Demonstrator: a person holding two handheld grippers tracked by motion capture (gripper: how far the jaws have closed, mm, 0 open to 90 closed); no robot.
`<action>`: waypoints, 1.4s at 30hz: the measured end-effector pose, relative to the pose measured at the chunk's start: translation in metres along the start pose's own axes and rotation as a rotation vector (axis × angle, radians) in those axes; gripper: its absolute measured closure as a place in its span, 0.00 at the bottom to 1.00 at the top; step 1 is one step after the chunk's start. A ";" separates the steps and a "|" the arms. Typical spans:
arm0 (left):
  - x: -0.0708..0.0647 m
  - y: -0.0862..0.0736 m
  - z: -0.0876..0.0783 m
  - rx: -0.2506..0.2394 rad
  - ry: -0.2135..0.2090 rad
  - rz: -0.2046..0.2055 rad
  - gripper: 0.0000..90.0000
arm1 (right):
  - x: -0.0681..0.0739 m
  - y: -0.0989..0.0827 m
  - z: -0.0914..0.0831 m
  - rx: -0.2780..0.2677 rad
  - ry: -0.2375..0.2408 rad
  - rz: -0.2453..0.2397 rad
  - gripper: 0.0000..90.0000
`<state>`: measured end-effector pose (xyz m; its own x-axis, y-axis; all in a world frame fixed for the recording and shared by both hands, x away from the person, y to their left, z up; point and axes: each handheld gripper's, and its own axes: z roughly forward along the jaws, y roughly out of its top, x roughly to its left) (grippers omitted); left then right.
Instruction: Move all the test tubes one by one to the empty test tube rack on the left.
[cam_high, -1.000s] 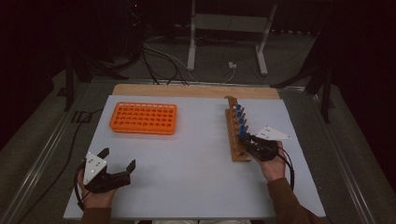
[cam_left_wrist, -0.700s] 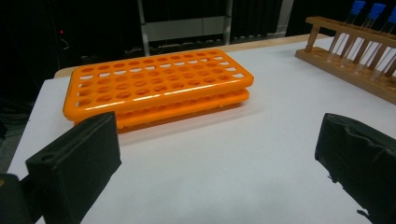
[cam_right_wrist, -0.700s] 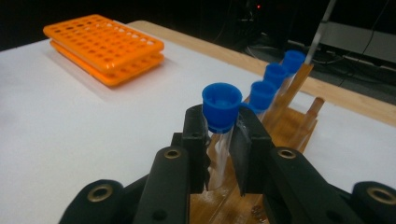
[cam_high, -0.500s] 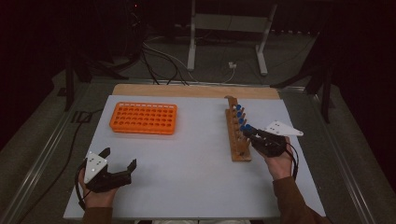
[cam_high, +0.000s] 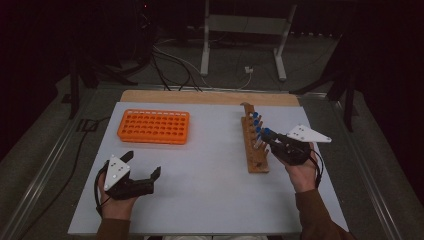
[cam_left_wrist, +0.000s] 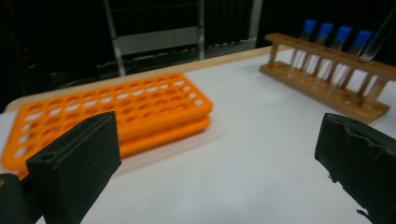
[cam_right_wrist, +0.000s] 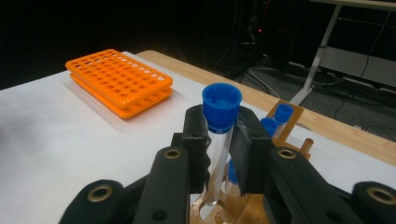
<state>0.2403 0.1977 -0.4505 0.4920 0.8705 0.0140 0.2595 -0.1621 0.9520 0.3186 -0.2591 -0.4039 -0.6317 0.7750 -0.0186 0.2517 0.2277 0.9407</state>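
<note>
High view: right gripper (cam_high: 266, 136) clamped on blue-capped tube (cam_high: 265, 133), held just over wooden rack (cam_high: 255, 161); left gripper (cam_high: 144, 165) spread wide.
Left gripper view: orange rack (cam_left_wrist: 116, 112) seen between parted jaws.
Right gripper view: tube (cam_right_wrist: 219, 135) pinched below cap, above wooden rack (cam_right_wrist: 289, 116).

Clear blue-capped tube (cam_right_wrist: 218, 135) upright, above wooden rack (cam_high: 254, 150).
</note>
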 end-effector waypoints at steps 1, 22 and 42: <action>-0.002 0.002 0.002 -0.005 -0.002 0.005 0.01 | 0.001 0.000 0.000 0.000 0.004 0.003 0.85; -0.063 0.034 0.097 -0.012 -0.218 0.007 0.03 | 0.033 0.001 0.037 0.049 0.137 -0.013 0.85; -0.095 0.043 0.139 0.056 -0.300 0.050 0.43 | 0.063 0.013 0.072 0.071 0.234 0.023 0.85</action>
<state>0.3198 0.0436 -0.4535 0.7268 0.6858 -0.0386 0.2701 -0.2336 0.9341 0.3353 -0.1649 -0.4174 -0.7756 0.6248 0.0897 0.3141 0.2588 0.9134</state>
